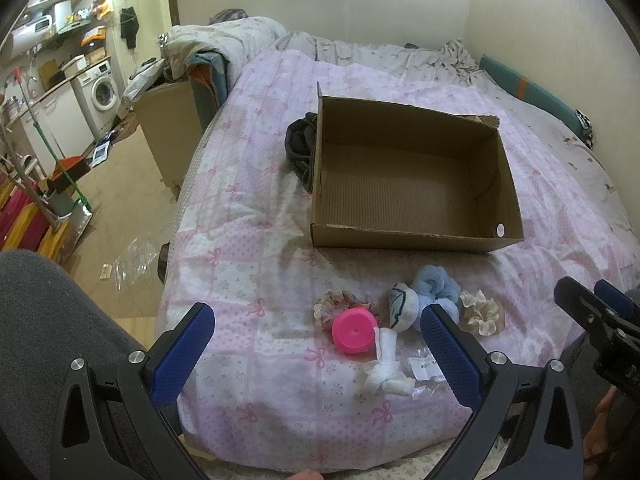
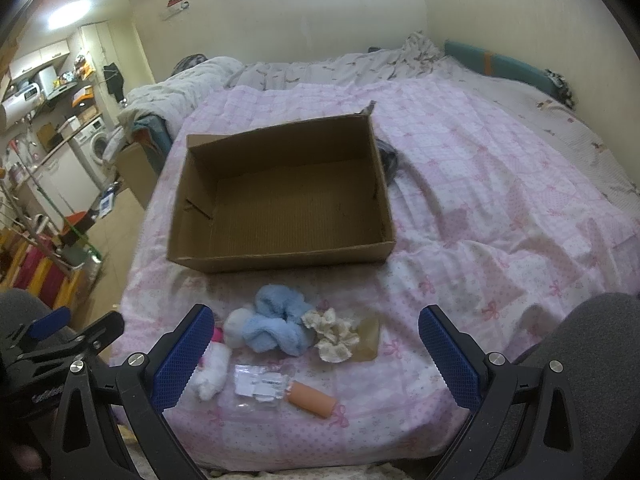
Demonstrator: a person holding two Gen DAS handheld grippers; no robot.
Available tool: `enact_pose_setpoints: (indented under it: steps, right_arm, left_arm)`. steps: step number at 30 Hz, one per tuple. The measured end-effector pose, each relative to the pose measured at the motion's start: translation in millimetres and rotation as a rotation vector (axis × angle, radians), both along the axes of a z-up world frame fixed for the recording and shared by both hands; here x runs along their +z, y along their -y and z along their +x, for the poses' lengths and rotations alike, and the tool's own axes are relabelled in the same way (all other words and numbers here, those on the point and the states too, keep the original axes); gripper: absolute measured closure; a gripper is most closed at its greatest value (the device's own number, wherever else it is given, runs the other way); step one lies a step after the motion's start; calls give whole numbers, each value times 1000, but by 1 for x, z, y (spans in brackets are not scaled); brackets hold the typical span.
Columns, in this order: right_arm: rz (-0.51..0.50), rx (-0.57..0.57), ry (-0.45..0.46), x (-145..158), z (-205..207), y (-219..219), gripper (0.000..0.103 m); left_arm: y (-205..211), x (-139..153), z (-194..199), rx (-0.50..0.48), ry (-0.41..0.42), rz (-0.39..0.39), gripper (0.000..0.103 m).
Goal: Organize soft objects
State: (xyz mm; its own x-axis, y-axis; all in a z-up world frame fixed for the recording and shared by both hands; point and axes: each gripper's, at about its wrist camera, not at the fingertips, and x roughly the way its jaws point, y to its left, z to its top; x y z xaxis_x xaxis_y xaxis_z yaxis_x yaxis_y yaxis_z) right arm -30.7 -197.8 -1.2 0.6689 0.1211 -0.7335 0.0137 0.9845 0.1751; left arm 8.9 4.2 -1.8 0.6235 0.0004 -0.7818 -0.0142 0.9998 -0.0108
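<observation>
Inspecting from the near edge outward, findings as follows.

Left gripper (image 1: pixel 316 334): jaws released and spread wide, holding nothing, poised above the near edge of the bed (image 1: pixel 248 216).

Right gripper (image 2: pixel 316 334): jaws likewise released and empty, hanging over the same near edge.

Nearest items: a white cloth bundle (image 1: pixel 386 364), a clear plastic packet (image 2: pixel 260 388) and a peach cylinder (image 2: pixel 312 398) lie closest to the jaws. Packet likely slippery and crinkly; judged not a soft item.

Pink cup (image 1: pixel 354 330): rigid plastic by the look of it, lying just beside a patterned scrunchie (image 1: pixel 334 302); contact between them cannot be confirmed.

Soft cluster: a white pouch with dark trim (image 1: pixel 404 306), a blue fluffy cloth (image 2: pixel 276 326) and a cream scrunchie (image 2: pixel 334 334) sit bunched together, touching or nearly so, between the jaws and the box.

Handling judgement: all appear light, limp and compressible, with no breakage risk. Best taken by a raised fold or across the scrunchie's ring; a shallow pinch may snag the bedspread or drag a neighbour along.

Cardboard box (image 2: pixel 280 256): open-topped, empty, resting on the bed just beyond the cluster; presumed destination.

Dark bundle (image 1: pixel 300 144): lies against the box's far side wall; nature unclear.
</observation>
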Motion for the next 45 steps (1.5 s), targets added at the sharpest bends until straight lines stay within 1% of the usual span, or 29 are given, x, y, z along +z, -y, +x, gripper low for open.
enact_pose_setpoints:
  steps: [4, 7, 11, 13, 14, 15, 16, 17, 19, 20, 22, 24, 27, 29, 30, 31, 32, 34, 36, 38, 39, 41, 42, 43, 44, 45]
  right_arm:
    - [23, 21, -49, 4, 9, 0, 0]
    - [40, 36, -109, 3, 18, 2, 0]
    - [109, 34, -242, -13, 35, 12, 0]
    - [156, 16, -312, -28, 41, 18, 0]
    - [176, 3, -347, -35, 44, 22, 0]
    - [186, -12, -373, -43, 46, 24, 0]
    - [186, -23, -388, -48, 47, 27, 0]
    - [181, -33, -399, -53, 48, 29, 0]
    - [173, -42, -411, -61, 47, 30, 0]
    - [175, -44, -420, -65, 47, 32, 0]
    - [192, -54, -443, -74, 47, 34, 0]
    - [213, -58, -458, -76, 48, 37, 0]
    - [213, -53, -445, -74, 47, 36, 0]
    - [211, -48, -442, -77, 48, 36, 0]
    - [212, -45, -443, -78, 49, 35, 0]
    - [214, -42, -445, -79, 49, 35, 0]
    - [219, -38, -449, -80, 49, 34, 0]
    - [230, -35, -460, -83, 51, 35, 0]
    - [255, -31, -488, -88, 51, 36, 0]
    - [291, -24, -533, -95, 51, 36, 0]
    - [316, -31, -549, -99, 51, 37, 0]
    - [319, -90, -569, -106, 50, 40, 0]
    - [326, -99, -601, -113, 50, 40, 7]
    - [341, -93, -624, -118, 50, 38, 24]
    - [354, -87, -649, -123, 51, 36, 31]
    - [358, -86, -665, -127, 51, 34, 31]
  left_arm:
    - [-1, 6, 15, 6, -40, 17, 0]
    - [-3, 2, 29, 7, -106, 29, 0]
    - [-3, -23, 49, -8, -263, 41, 0]
    - [-2, -37, 55, -22, -341, 24, 0]
    - [-1, -46, 58, -28, -389, 2, 0]
    - [0, -57, 59, -31, -445, -43, 2]
    - [2, -61, 60, -31, -469, -71, 7]
    - [4, -72, 58, -30, -518, -112, 9]
    - [10, -87, 56, -31, -584, -163, 19]
    - [12, -92, 56, -33, -607, -176, 21]
    - [18, -107, 53, -35, -663, -205, 35]
    - [21, -117, 54, -37, -690, -210, 45]
    - [21, -123, 55, -37, -702, -203, 50]
    - [21, -127, 60, -39, -711, -195, 61]
    - [19, -126, 59, -42, -715, -208, 77]
    - [18, -127, 60, -44, -717, -222, 79]
    - [18, -127, 59, -45, -716, -233, 79]
    - [15, -115, 54, -67, -700, -230, 81]
    - [11, -94, 47, -114, -667, -214, 81]
    - [7, -77, 43, -145, -649, -220, 81]
    - [3, -69, 40, -159, -639, -222, 81]
    - [-1, -57, 36, -167, -609, -211, 81]
    - [-2, -50, 35, -181, -581, -199, 81]
    - [-5, -47, 36, -185, -562, -186, 81]
    - [-9, -40, 36, -182, -524, -163, 81]
    - [-11, -39, 37, -175, -500, -153, 81]
